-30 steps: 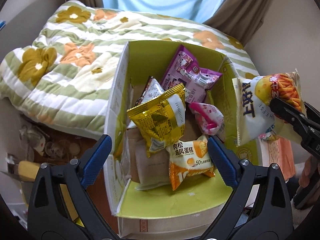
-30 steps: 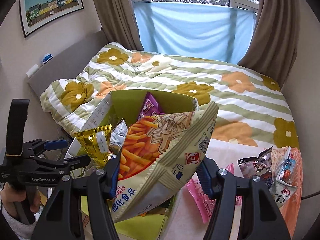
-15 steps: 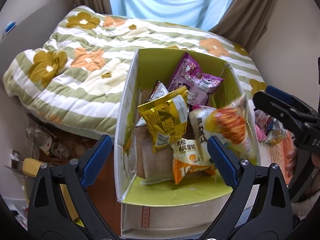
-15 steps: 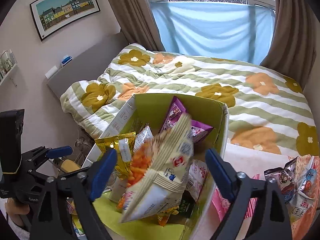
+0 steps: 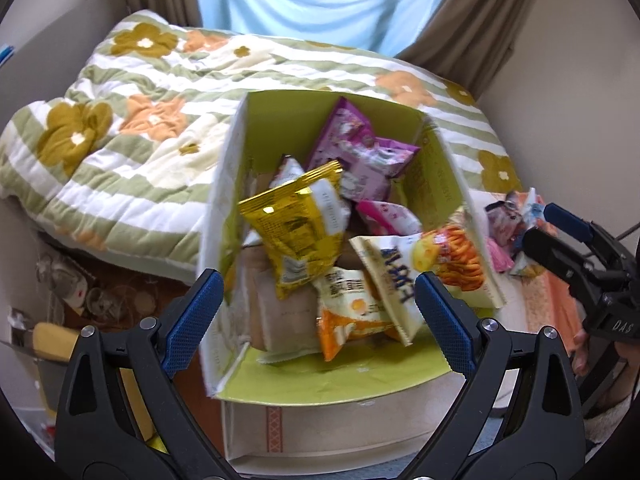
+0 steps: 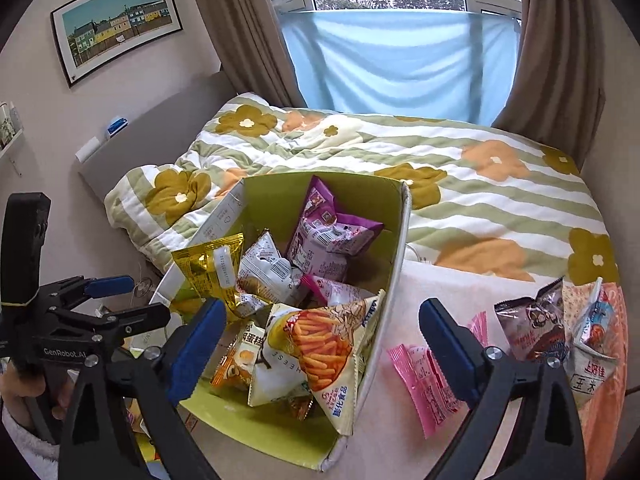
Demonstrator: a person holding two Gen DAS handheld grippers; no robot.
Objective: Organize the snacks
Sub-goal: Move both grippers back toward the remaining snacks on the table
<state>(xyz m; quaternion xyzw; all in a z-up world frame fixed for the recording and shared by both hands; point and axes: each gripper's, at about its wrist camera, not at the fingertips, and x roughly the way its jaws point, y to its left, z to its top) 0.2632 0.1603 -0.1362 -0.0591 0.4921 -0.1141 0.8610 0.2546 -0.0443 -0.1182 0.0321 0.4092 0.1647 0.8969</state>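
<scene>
An open cardboard box with a green lining (image 5: 280, 124) (image 6: 276, 196) holds several snack bags. A white bag of orange corn sticks (image 5: 432, 268) (image 6: 316, 352) lies on top at the box's right side, leaning on the wall. A gold bag (image 5: 296, 224) (image 6: 208, 264), purple bags (image 5: 356, 148) (image 6: 324, 236) and an orange-and-white cake bag (image 5: 348, 312) lie beside it. My left gripper (image 5: 316, 320) is open and empty over the box's near edge. My right gripper (image 6: 320, 344) is open and empty above the corn stick bag.
Pink packets (image 6: 424, 376), a dark bag (image 6: 536, 328) and a white corn snack bag (image 6: 592, 340) lie on the surface right of the box. A flowered striped quilt (image 6: 460, 184) covers the bed behind. Clutter sits on the floor left of the box (image 5: 72, 292).
My right gripper opened and let go of the corn stick bag, which fell into the box and settled against its right wall. The right gripper drew back to the right.
</scene>
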